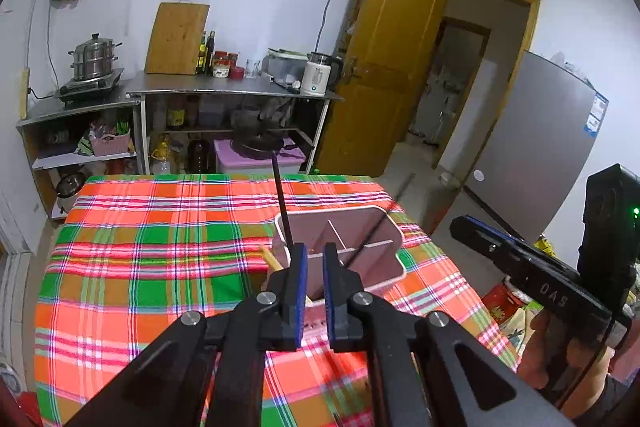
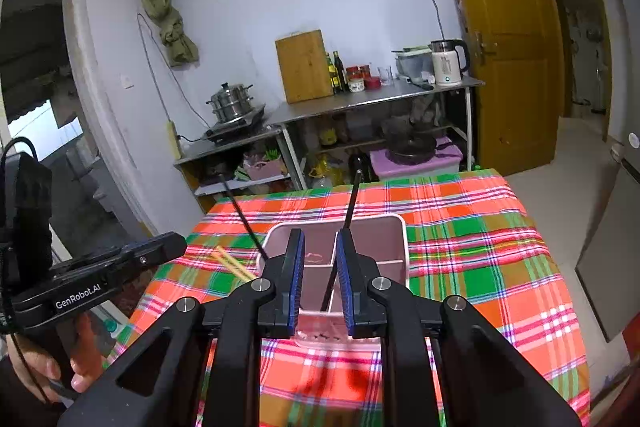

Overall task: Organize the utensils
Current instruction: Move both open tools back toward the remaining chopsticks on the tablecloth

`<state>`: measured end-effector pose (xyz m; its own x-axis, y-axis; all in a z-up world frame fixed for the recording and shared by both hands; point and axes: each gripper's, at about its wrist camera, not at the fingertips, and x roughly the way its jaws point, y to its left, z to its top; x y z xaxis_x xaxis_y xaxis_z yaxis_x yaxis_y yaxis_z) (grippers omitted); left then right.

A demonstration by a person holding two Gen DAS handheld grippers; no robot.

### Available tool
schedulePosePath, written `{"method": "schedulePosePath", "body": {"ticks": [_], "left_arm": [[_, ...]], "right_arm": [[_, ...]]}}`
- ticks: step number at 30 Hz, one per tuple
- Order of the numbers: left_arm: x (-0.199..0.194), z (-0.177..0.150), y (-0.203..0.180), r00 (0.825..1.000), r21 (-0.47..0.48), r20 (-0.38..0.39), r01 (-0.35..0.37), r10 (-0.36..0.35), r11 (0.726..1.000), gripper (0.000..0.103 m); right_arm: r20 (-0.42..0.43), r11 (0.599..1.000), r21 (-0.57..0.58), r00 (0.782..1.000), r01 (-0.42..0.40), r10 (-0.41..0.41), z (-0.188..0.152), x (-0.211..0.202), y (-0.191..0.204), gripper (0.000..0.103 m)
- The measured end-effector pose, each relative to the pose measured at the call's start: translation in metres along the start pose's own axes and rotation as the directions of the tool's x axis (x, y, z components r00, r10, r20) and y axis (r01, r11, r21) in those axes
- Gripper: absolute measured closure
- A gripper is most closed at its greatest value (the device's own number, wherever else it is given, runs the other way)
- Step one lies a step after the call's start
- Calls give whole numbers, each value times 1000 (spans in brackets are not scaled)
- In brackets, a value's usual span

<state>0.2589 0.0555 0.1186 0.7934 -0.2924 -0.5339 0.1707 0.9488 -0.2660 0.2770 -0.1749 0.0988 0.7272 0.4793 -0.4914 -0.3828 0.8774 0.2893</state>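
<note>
A pink divided utensil holder (image 1: 336, 208) (image 2: 406, 251) stands on the plaid tablecloth. One black chopstick (image 1: 282, 199) (image 2: 242, 217) leans out of its left side. A second black chopstick (image 1: 372, 235) (image 2: 352, 201) stands in a middle compartment, seen beyond my right gripper's jaws. A pair of wooden chopsticks (image 1: 272, 261) (image 2: 234, 263) pokes out by the holder's left edge; their lower ends are hidden. My left gripper (image 1: 315, 247) (image 2: 180, 241) is shut and holds nothing. My right gripper (image 2: 320, 239) (image 1: 460, 225) is slightly open and holds nothing, just right of the holder.
The table (image 2: 500, 267) drops off at its far and right edges. Behind it stand steel shelves (image 1: 224, 89) with a steamer pot (image 1: 94, 57), a cutting board, bottles and a kettle (image 2: 446, 65). A wooden door (image 1: 388, 67) and a grey fridge (image 1: 536, 147) are on the right.
</note>
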Motion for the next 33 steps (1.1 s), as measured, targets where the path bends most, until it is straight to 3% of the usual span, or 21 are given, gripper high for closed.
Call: {"method": "schedulePosePath", "body": {"ticks": [6, 12, 18, 30, 33], "left_arm": [[-36, -37, -6, 1000, 3, 17, 10, -10, 1000, 96], [-60, -87, -17, 1000, 22, -3, -14, 14, 1000, 96], [-73, -126, -24, 999, -7, -42, 10, -10, 1000, 96], [-78, -164, -37, 995, -34, -95, 28, -31, 999, 96], [-73, -167, -38, 993, -53, -113, 38, -44, 998, 88]], "right_arm": [[35, 1000, 14, 999, 4, -4, -19, -42, -1, 86], [15, 999, 30, 1000, -10, 9, -53, -80, 0, 86], [-11, 1000, 5, 1000, -14, 15, -90, -106, 9, 86], [-67, 1000, 15, 998, -16, 17, -130, -122, 5, 86], [-76, 1000, 26, 997, -10, 12, -133, -121, 1, 86]]}}
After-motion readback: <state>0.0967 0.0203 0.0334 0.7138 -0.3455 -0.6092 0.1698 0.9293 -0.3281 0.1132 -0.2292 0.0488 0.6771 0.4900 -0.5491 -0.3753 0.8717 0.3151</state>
